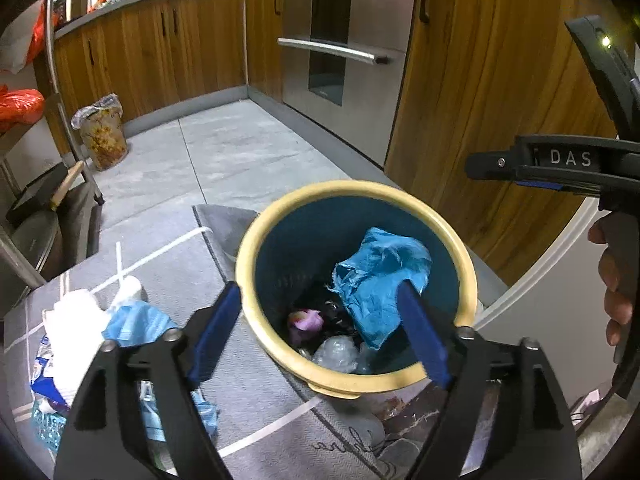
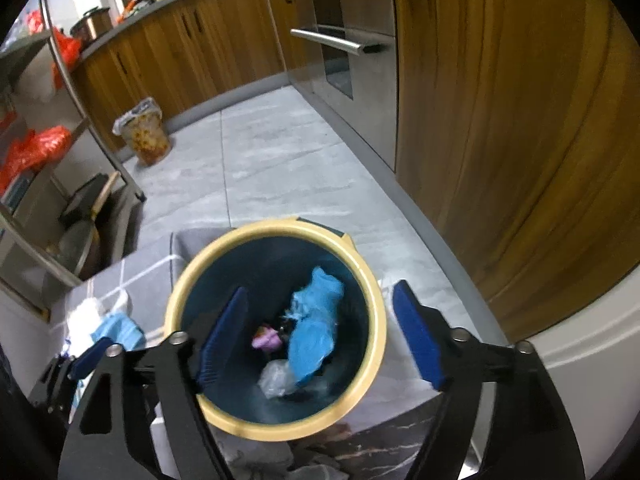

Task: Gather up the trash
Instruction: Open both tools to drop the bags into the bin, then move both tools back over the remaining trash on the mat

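Partly done, by the look of it. Inside the bin (image 1: 356, 288): a crumpled blue sheet (image 1: 380, 284) leaning on the right wall, a purple scrap (image 1: 306, 320) and clear plastic (image 1: 336, 354) at the bottom. Same contents in the right view, bin (image 2: 276, 328) seen from almost straight above.

Left gripper (image 1: 322, 338) spread wide, empty, hanging over the bin's near rim, one finger outside the left wall and one over the mouth. Right gripper (image 2: 320, 338) also spread wide and empty, poised over the bin mouth; seen from the left camera at the right edge (image 1: 560, 160).

Still to collect: a pile (image 1: 92, 340) on the mat (image 1: 248, 392) to the left of the bin, near the mat's left edge — white tissue, a blue mask, printed wrappers. Also visible in the right view (image 2: 108, 328), partly hidden behind the left gripper. Probably several more trips needed before the mat is cleared; likely next, a reach leftward toward that pile.
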### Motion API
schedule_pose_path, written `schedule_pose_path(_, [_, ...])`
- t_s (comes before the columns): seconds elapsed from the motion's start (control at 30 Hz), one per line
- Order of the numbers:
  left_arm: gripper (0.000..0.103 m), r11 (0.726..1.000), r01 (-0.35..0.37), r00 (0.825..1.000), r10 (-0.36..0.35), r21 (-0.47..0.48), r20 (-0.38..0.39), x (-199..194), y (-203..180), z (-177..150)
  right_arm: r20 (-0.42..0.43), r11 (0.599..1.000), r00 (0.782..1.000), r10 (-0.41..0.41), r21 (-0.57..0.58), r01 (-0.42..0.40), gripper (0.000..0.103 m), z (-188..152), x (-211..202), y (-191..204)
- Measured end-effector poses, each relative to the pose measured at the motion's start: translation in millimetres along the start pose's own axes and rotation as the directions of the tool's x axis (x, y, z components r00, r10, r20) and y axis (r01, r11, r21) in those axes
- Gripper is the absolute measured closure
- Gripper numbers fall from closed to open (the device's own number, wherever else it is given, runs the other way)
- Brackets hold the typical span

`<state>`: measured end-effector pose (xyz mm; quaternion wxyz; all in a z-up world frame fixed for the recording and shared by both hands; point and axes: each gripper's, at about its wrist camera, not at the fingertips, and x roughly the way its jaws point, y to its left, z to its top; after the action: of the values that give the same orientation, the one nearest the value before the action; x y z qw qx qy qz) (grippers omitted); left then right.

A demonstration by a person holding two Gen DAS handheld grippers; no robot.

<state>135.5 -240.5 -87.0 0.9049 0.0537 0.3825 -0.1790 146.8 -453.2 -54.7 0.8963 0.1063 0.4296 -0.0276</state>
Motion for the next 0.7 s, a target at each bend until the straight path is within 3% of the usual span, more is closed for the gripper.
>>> schedule_pose_path(0.2, [0.006,1.0,-0.025,0.999,0.025,-0.002,0.043,-22,9,-1,0.024,1.0,1.0,0.013,0.011,-0.013,0.014,-2,-10,9])
schedule_pose_path(0.7, [0.006,0.991,-0.123,0.988,0.126,-0.048,0.085,-72,53,-16,0.051,0.999,0.998,0.04,-0.011,-0.04,0.01,-10,-32,47])
